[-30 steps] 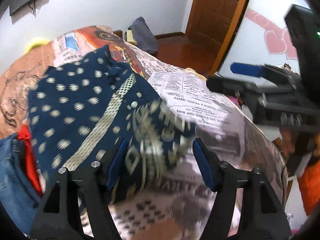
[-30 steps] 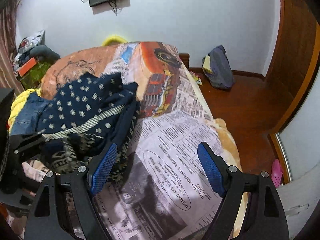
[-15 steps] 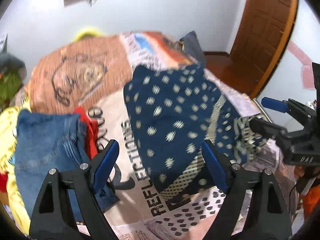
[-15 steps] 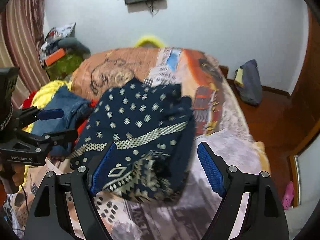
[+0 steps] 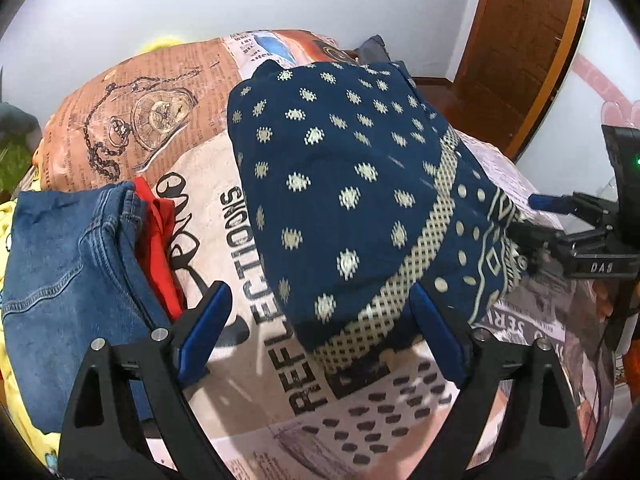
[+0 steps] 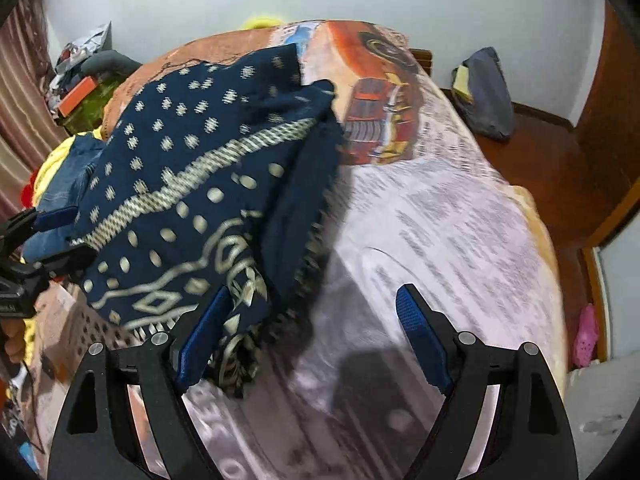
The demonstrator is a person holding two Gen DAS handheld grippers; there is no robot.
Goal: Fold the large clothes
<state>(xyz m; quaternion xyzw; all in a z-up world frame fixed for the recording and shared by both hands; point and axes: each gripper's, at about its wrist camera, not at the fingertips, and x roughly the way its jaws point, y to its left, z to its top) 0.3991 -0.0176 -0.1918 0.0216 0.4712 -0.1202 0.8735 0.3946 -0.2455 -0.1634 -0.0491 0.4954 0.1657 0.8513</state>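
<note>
Now that the left gripper (image 5: 320, 330) has let the cloth go, its jaws opening over the bed (image 5: 248, 216) beside the jeans (image 5: 72, 264), the navy patterned cloth (image 5: 344, 184) lies folded on the bed. The right gripper (image 6: 312, 340) hovers, jaws apart, at its fringed corner, likely ready for another fold.

A bed (image 5: 208, 184) spread with newsprint-patterned bedding is seen, a navy dotted cloth (image 5: 340, 184) at centre, folded jeans (image 5: 68, 248) at left.
</note>
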